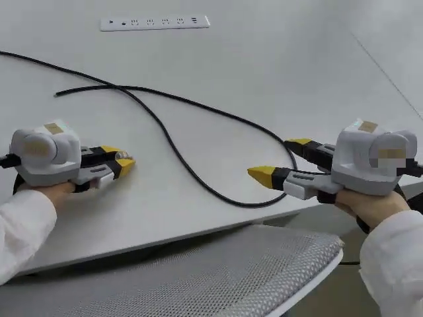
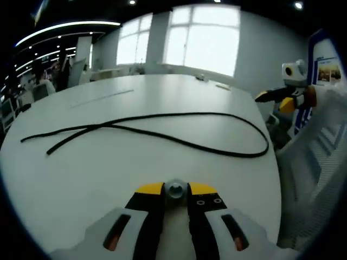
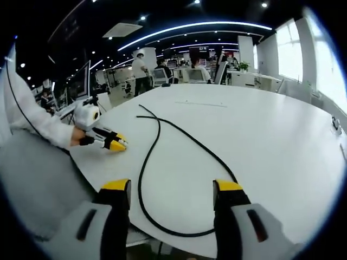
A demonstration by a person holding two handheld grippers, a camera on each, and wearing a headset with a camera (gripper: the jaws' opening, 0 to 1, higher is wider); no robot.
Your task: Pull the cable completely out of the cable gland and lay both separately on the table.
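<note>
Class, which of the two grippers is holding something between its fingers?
The left gripper: its fingers are shut on the small grey gland. The right gripper stands open and empty.

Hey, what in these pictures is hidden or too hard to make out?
1. Cable gland: in the left gripper view, the jaws of the left gripper cover all but its top.
2. Cable: in the head view, one end is cut off by the left edge.
3. Power strip: in the head view, the sockets are too small to read.
</note>
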